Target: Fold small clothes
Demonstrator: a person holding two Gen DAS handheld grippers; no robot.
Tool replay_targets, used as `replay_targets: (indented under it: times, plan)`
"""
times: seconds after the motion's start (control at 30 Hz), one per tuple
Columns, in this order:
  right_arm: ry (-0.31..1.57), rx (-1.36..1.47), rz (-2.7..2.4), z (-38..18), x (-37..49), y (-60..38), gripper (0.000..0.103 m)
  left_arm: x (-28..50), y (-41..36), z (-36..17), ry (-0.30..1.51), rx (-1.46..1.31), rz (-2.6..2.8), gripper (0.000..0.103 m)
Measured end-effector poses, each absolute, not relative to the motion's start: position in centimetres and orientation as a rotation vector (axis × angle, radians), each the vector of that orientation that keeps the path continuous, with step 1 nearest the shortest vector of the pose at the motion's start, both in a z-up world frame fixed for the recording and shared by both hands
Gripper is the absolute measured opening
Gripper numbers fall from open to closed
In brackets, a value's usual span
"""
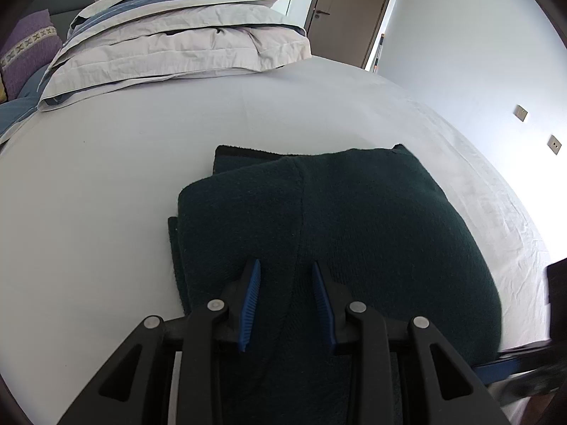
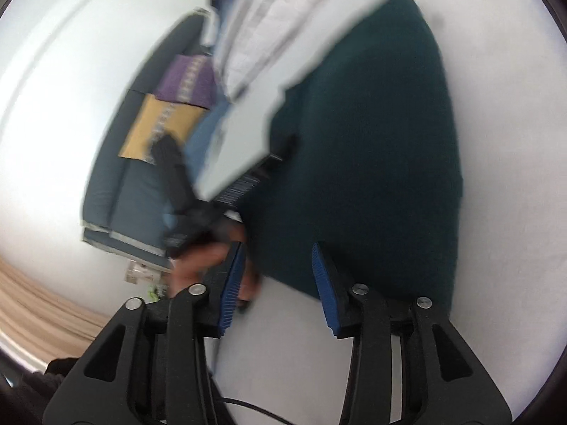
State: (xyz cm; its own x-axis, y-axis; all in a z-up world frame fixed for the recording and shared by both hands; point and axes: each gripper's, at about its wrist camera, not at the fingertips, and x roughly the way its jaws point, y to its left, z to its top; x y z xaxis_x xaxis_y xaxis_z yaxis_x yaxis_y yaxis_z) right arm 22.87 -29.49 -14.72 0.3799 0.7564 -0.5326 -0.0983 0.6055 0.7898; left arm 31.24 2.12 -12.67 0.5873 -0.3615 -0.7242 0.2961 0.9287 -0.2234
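One dark green garment (image 1: 354, 219) is lying folded on the bed (image 1: 106, 194). One stack of folded bedding (image 1: 177, 35) is sitting at the bed's far end; how many pieces are making it up cannot be told. Two grippers are showing: the left gripper (image 1: 286, 265) and the right gripper (image 2: 278, 248), each carrying two blue fingers (image 1: 250, 304). One brown door (image 1: 351, 10) is standing at the back. Two wall plates (image 1: 521, 112) are sitting on the right wall, and one more beside the door. Two cushions are leaning on the sofa, one purple (image 2: 187, 79) and one yellow (image 2: 159, 124).
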Motion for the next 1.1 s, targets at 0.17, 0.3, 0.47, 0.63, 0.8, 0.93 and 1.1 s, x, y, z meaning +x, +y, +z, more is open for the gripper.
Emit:
replay_targets:
  times: [0.17, 0.3, 0.47, 0.63, 0.8, 0.93, 1.1]
  plan:
    - [1.02, 0.783, 0.614, -15.5, 21.6, -30.6, 0.033, 31.4, 2.2, -12.7, 0.863, -0.08, -0.384, 0.035]
    - [0.988, 0.784, 0.602, -14.5, 19.9, -31.8, 0.045, 31.5, 2.4, -12.7, 0.865, -0.09, -0.385, 0.034]
    - [0.856, 0.801, 0.526, -11.7, 17.6, -35.7, 0.07, 31.0, 4.2, -11.1, 0.902, -0.207, -0.382, 0.037]
    - [0.869, 0.807, 0.444, -11.1, 19.1, -38.5, 0.074, 29.4, 9.1, -8.7, 0.853, -0.356, -0.34, 0.066]
    - [0.924, 0.881, 0.421, -12.8, 22.1, -39.6, 0.078, 32.1, 12.1, -11.9, 1.05, -0.545, -0.384, 0.066]
    - [0.995, 0.923, 0.421, -14.9, 24.8, -39.2, 0.078, 33.2, 12.1, -14.8, 1.144, -0.655, -0.42, 0.066]
    - [1.025, 0.923, 0.455, -15.5, 26.6, -38.8, 0.078, 34.5, 11.8, -15.4, 1.195, -0.704, -0.441, 0.066]
